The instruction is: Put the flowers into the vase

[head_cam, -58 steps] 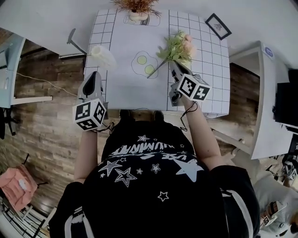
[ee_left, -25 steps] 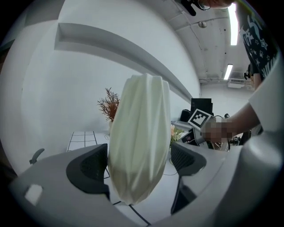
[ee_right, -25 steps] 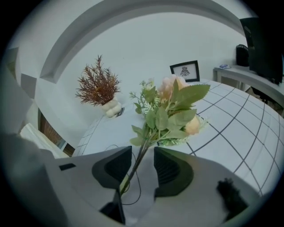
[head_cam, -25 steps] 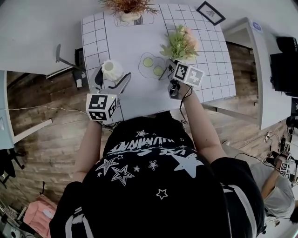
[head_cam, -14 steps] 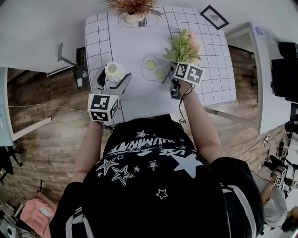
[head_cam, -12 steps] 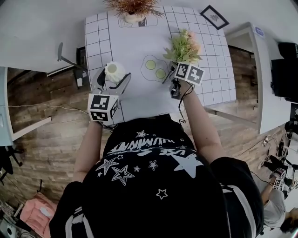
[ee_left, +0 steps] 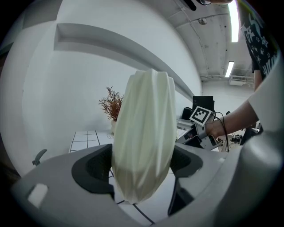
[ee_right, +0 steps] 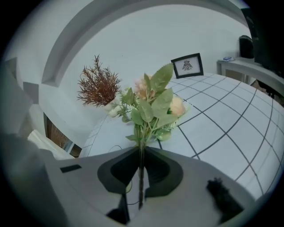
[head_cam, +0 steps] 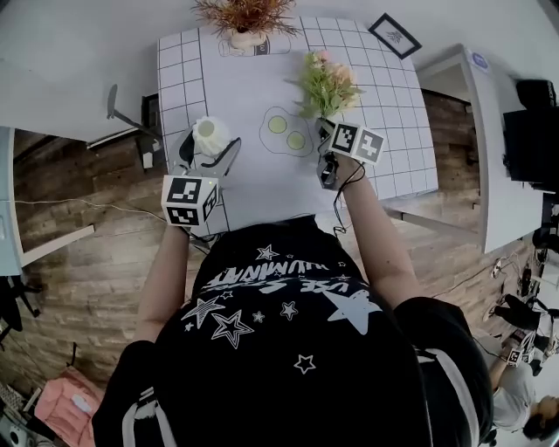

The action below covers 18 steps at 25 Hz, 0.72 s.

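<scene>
- Left gripper (head_cam: 212, 155): the jaws have just closed in and now clamp the vase (ee_left: 144, 137). In the left gripper view, both dark pads press on the lower half of the ribbed, cream body, one on each flank.
- Vase position: upright between the left jaws, with its neck well above the pads. In the head view it is near the left edge of the table (head_cam: 384, 105). Whether its base rests on the cloth cannot be told.
- Right gripper (head_cam: 321, 131): the jaws have just been closing and now stand together on the flowers (ee_right: 151, 104), gripping the thin stems.
- Flowers position: the stems run straight through the slit between the right pads. The cut ends protrude below the pads on the person's side. The leaves and the pale pink blooms rise just beyond the fingertips, pointing away from the person.
- Relative layout: the flowers are well apart from the vase, to its right in the head view. The egg-shaped print (head_cam: 286, 134) on the gridded cloth lies between them.
- Background: a dried plant (head_cam: 244, 16) and a picture frame (head_cam: 394, 36) stand at the far edge of the table.
</scene>
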Tool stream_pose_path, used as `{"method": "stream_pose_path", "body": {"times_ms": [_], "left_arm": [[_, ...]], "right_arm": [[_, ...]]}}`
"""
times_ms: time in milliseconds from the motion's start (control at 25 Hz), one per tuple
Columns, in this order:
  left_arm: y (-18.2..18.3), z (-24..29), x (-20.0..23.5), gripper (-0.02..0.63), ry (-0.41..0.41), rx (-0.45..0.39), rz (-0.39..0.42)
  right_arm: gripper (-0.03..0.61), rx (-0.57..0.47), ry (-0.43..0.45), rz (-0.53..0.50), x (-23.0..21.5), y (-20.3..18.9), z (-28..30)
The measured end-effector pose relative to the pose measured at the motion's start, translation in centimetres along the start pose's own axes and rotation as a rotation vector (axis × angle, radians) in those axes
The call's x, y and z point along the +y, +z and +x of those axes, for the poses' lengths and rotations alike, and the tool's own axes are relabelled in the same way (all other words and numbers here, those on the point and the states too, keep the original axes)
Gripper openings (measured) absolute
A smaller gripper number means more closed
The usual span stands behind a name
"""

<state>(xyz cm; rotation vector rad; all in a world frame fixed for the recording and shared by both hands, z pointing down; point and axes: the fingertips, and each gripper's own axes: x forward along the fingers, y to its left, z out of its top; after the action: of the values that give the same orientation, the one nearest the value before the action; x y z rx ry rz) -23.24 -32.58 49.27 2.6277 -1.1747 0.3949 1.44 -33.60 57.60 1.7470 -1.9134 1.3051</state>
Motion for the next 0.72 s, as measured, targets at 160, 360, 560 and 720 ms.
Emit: {"method": "stream_pose_path", "body": {"times_ms": [160,360,560,720], "left_arm": [[0.0,0.0,0.0,0.388,0.0,-0.002,0.002],[0.0,-0.1,0.0,0.388,0.004,-0.005,0.004],[0.0,0.0,0.1,0.388,0.01,-0.003,0.0],[-0.1,0.0,0.0,0.388,0.014,-0.003,0.001]], "right_arm": [[0.041,-0.011,0.053,0.035,0.6,0.1,-0.5],[0.041,0.023,0.07,0.049,0.5,-1.0,-0.3],[0.046,0.064,0.082,0.041,0.8,-1.8,0.1],[0.055,0.102,0.085,-0.004,0.8,-2.2,0.3]]}}
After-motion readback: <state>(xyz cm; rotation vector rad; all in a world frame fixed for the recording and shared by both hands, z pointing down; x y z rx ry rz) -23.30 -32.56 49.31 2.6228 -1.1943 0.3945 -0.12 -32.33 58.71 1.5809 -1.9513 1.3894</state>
